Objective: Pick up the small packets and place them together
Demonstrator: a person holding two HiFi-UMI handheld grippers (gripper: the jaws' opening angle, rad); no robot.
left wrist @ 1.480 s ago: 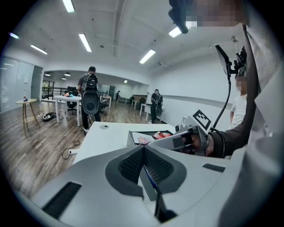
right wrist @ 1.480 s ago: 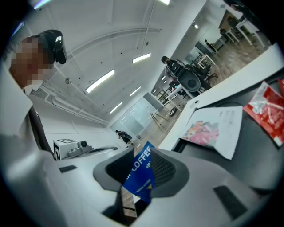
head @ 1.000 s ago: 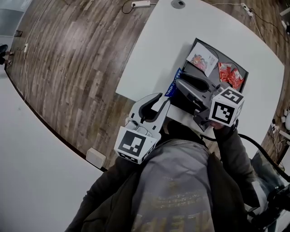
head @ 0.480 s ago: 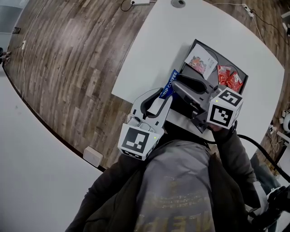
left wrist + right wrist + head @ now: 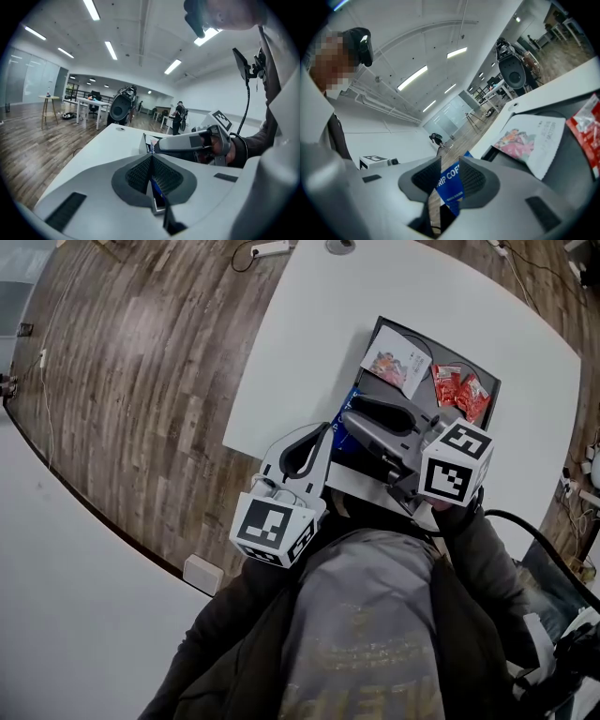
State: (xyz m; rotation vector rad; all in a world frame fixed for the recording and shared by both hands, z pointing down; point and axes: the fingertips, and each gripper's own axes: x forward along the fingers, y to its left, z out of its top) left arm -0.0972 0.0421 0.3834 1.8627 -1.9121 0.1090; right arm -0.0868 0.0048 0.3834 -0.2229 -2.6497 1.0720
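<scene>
Bright ceiling strip lights [image 5: 110,49] light the room evenly; the 2 gripper views bend heavily at dark, vignetted edges.

Print on blue packet [image 5: 449,185] partly hidden by right tool [image 5: 450,161]; red packet [image 5: 584,124] cut by edge.

One blue packet [image 5: 449,180], two red packets [image 5: 447,385], one white packet [image 5: 398,360].

You're holding a thin blue drip-coffee packet [image 5: 449,183] upright, with its edge pinched in your left gripper [image 5: 152,161]. Red packets [image 5: 459,390] are lying side by side in the dark tray [image 5: 424,392], and a white packet with a pink picture [image 5: 396,362] is lying flat just beside them.
</scene>
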